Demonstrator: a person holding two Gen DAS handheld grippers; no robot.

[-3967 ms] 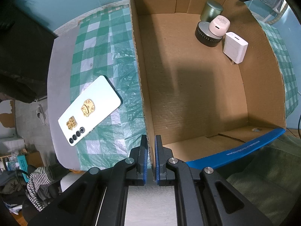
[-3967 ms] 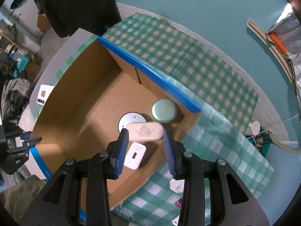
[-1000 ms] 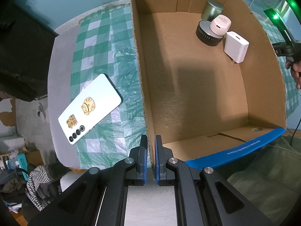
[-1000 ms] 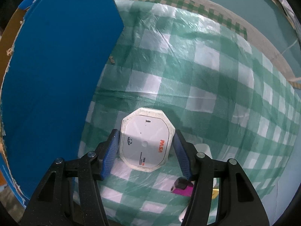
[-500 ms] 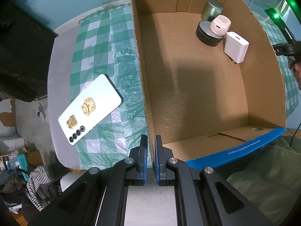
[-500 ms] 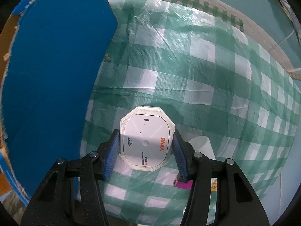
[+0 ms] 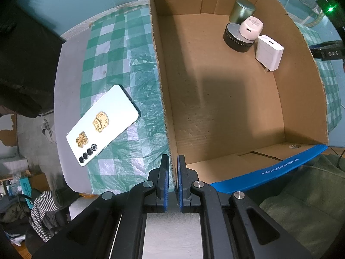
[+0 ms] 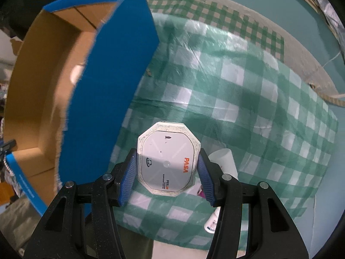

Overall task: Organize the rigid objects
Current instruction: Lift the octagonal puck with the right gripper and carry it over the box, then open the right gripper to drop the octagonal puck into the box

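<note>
My left gripper [image 7: 171, 181] is shut on the near left wall of the cardboard box [image 7: 163, 99]. In the box's far right corner lie a metal tin [image 7: 242, 10], a black round disc [image 7: 236, 36], a pink case [image 7: 251, 27] and a white charger [image 7: 269, 52]. A white phone [image 7: 102, 125] lies on the checked cloth left of the box. My right gripper [image 8: 167, 170] is shut on a white octagonal PASA box [image 8: 168, 159], lifted above the cloth beside the cardboard box's blue outer wall [image 8: 112, 90].
The green checked cloth [image 8: 258, 112] covers the table. Under the held box lie a white object [image 8: 224, 157], a pink item [image 8: 201, 192] and a small white tube [image 8: 212, 222]. The table edge is close at the front; clutter lies on the floor at the left [image 7: 43, 213].
My right gripper closed on the PASA box and lifted it off the cloth; the box opening has come into its view. The left gripper has held still on the box wall.
</note>
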